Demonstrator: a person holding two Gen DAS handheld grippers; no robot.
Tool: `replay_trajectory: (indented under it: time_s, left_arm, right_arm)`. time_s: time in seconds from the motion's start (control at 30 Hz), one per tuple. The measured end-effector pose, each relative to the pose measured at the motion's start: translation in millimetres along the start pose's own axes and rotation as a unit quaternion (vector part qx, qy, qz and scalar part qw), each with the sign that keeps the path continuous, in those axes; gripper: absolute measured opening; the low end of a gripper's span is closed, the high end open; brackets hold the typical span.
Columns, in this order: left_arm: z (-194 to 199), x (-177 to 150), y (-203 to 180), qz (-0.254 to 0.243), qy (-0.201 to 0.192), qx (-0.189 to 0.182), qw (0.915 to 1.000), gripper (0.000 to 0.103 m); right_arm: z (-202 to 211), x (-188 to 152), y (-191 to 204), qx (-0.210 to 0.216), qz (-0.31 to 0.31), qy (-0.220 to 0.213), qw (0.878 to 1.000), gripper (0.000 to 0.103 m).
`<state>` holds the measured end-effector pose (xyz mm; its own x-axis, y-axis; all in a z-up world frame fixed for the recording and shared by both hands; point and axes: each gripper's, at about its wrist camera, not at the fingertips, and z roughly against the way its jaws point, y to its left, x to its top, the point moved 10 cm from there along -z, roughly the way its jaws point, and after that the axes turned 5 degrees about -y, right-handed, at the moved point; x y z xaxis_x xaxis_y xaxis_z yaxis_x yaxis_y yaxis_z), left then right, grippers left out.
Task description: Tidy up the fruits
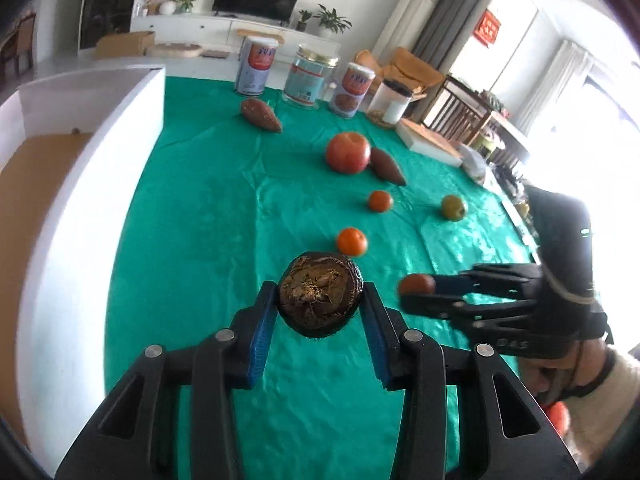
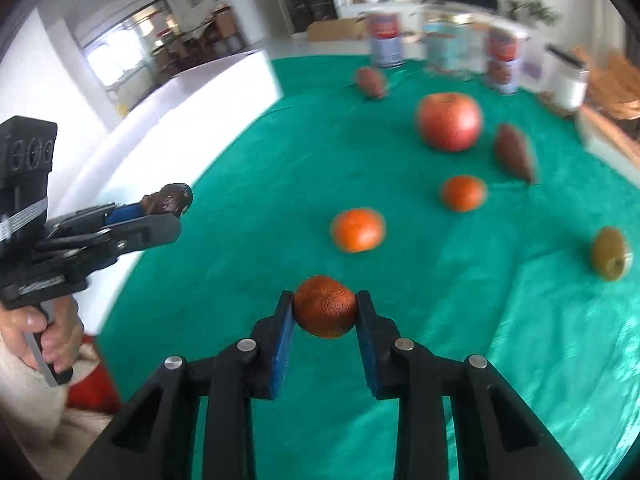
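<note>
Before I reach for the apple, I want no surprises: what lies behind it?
Touching the apple on its right rear lies a brown pointed fruit. Farther back stand tins and jars. The apple covers the cloth directly behind it.

Apple (image 1: pixel 347 153) on cloth (image 1: pixel 208 216), cans (image 1: pixel 256 65) behind.

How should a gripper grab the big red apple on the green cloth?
Probably from above, fingers across the big red apple's round middle, on its left and right sides. It sits upright, dimple on top, so the widest part is halfway up. A brown pointed fruit lies close on its right; keep that finger tucked in.
</note>
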<state>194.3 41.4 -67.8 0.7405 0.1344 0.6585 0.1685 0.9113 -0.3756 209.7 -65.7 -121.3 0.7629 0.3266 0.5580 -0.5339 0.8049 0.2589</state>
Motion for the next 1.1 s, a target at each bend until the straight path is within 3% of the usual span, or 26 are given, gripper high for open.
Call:
replay_trajectory:
  time_s: [0.07, 0.13, 0.27, 0.3, 0.37, 0.47, 0.53, 0.6, 0.63, 0.67, 0.8, 0.93, 1.0, 1.1]
  left_arm:
    - [47.4, 0.6, 7.1, 0.011, -0.019, 0.003, 0.9998, 0.043]
    - [92.6, 6.0, 28.5, 0.015, -0.047, 0.034, 0.9982, 0.043]
    - [143.2, 4.2, 116.2, 0.045, -0.067, 0.161, 0.9836, 0.043]
    - [146.8, -1.8, 143.6, 0.057, -0.059, 0.202, 0.976, 0.043]
    - [145.2, -17.2, 184.2, 0.076, -0.037, 0.249, 0.9647, 0.043]
    - [133.5, -38.0, 216.9, 0.102, -0.004, 0.268, 0.9581, 0.043]
    - [126.8, -46.0, 224.0, 0.106, 0.006, 0.274, 0.9558, 0.044]
    - [124.6, -46.4, 227.6, 0.108, 0.002, 0.285, 0.9525, 0.061]
    - [125.5, -44.6, 228.4, 0.106, -0.004, 0.293, 0.9503, 0.079]
    - [129.3, -40.7, 227.8, 0.104, -0.016, 0.304, 0.947, 0.089]
    - [150.9, -18.2, 213.0, 0.099, -0.074, 0.304, 0.9446, 0.09]
    - [172.1, 13.7, 166.9, 0.08, -0.145, 0.282, 0.945, 0.096]
    - [173.4, 20.1, 134.8, 0.06, -0.164, 0.258, 0.9504, 0.098]
    - [146.4, 21.3, 88.5, 0.028, -0.158, 0.205, 0.9656, 0.1]
  right_arm:
    - [-0.9, 2.5, 50.5, 0.051, 0.014, 0.012, 0.999, 0.03]
    - [-0.7, 15.3, 106.4, 0.095, 0.04, 0.008, 0.995, 0.03]
    - [-9.6, 52.7, 208.9, 0.164, 0.093, -0.005, 0.982, 0.03]
    - [-19.1, 62.5, 234.1, 0.168, 0.113, -0.004, 0.979, 0.03]
    - [-42.6, 76.3, 266.0, 0.158, 0.147, 0.002, 0.976, 0.03]
    - [-83.3, 87.6, 289.3, 0.124, 0.17, 0.019, 0.977, 0.03]
    - [-108.9, 94.7, 294.0, 0.09, 0.18, 0.029, 0.979, 0.031]
    - [-121.0, 103.9, 291.3, 0.063, 0.177, 0.023, 0.982, 0.033]
    - [-123.2, 110.2, 287.6, 0.051, 0.169, 0.017, 0.984, 0.035]
    - [-120.6, 116.5, 284.3, 0.043, 0.158, 0.009, 0.987, 0.041]
    - [-63.2, 145.7, 272.8, 0.047, 0.114, -0.076, 0.989, 0.066]
    - [18.5, 161.5, 241.5, 0.013, 0.128, -0.18, 0.975, 0.084]
    - [51.3, 153.2, 217.8, -0.012, 0.133, -0.211, 0.968, 0.09]
    - [76.3, 112.7, 161.7, -0.08, 0.142, -0.225, 0.961, 0.092]
